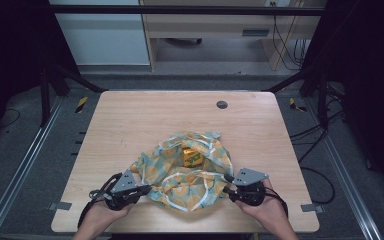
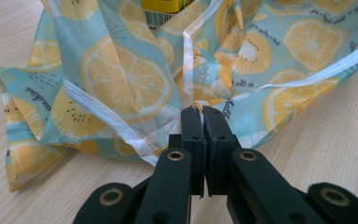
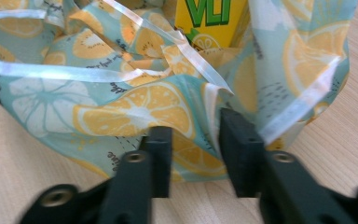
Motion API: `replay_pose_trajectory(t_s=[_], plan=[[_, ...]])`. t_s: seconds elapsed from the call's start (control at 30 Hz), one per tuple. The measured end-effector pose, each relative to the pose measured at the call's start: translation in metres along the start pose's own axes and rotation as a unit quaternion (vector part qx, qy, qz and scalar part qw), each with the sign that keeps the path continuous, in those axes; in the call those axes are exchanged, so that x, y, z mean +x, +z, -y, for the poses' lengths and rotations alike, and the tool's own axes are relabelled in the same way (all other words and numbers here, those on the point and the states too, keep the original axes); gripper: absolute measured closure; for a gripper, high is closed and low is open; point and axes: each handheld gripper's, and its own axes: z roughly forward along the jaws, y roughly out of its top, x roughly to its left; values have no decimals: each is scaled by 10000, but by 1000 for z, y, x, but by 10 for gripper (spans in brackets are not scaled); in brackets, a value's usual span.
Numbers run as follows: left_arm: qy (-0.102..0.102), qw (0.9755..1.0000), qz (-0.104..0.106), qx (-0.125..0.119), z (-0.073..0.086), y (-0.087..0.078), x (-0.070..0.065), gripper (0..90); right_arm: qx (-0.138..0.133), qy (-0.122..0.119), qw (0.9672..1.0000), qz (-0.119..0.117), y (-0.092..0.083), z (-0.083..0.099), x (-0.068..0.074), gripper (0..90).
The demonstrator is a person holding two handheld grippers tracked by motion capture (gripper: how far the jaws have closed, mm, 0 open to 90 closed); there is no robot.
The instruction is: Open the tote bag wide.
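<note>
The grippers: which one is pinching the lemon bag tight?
The left gripper. Its jaws are pressed together on the bag edge. The right gripper has a gap between its jaws, with the cloth loose in it.

A pale wooden table stands on grey floor, desk behind.

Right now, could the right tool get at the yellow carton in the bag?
Probably yes. The right tool stands open at the bag's near edge, and the yellow carton shows straight ahead through the bag's open mouth. Loose fabric and a white-edged fold lie between them, so it might snag.
</note>
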Motion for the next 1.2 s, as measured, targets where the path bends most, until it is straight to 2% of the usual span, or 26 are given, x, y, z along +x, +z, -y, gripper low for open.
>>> replay_pose_trajectory(t_s=[0.1, 0.17, 0.43, 0.6, 0.7, 0.8, 0.83, 0.87, 0.9, 0.93, 1.03, 1.2], plan=[[-24, 10000, -42, -56, 0, -1, 1, 884, 65, -92, 9999, 65, -8, -3, 1, 464], [-21, 9999, -64, -77, 0, -2, 1, 885, 28, -108, 9999, 124, -14, -4, 0, 407], [-20, 9998, -132, -138, -1, -2, 0, 886, -150, 3, 9994, 327, -46, -3, -12, 333], [4, 9997, -162, -172, -2, -3, -1, 886, -289, -45, 9989, 355, -55, -19, -19, 309], [9, 9997, -161, -187, -2, -3, -1, 886, -333, -82, 9988, 345, -53, -34, -23, 292], [13, 9997, -172, -200, -2, -3, -1, 886, -355, -39, 9987, 352, -45, -52, -27, 272], [13, 9997, -172, -200, -2, -3, -1, 886, -355, -39, 9987, 352, -45, -52, -27, 272], [10, 9996, -185, -213, -2, -4, -1, 886, -306, -14, 9989, 369, -35, -66, -31, 251], [10, 9996, -185, -213, -2, -4, -1, 886, -306, -14, 9989, 369, -35, -66, -31, 251], [-13, 9995, -194, -239, -2, -4, -1, 886, -270, 8, 9988, 405, -28, -78, -36, 226], [-13, 9995, -200, -240, -2, -4, -1, 886, -222, 125, 9990, 376, -18, -94, -42, 178], [5, 9995, -207, -255, -2, -4, -1, 885, -240, 341, 9983, 415, -3, -105, -48, 181]])
